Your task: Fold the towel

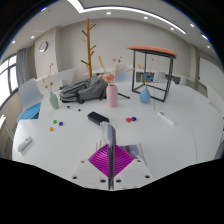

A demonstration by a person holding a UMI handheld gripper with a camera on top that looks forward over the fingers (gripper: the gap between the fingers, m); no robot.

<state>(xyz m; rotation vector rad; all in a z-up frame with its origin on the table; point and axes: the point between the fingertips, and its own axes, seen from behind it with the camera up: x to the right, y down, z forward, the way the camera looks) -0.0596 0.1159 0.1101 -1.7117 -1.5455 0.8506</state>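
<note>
Vase (112, 94) left of bottle (145, 95)

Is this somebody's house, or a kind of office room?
Probably an office or meeting room: a big white table with little things scattered on it, a wooden coat stand by the wall, and long ceiling lights.

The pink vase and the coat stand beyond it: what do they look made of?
The pink vase looks like matte ceramic or plastic: smooth, opaque, no glare. The coat stand seems wooden, from its tan pegs. The gripper is open, holding nothing.
</note>
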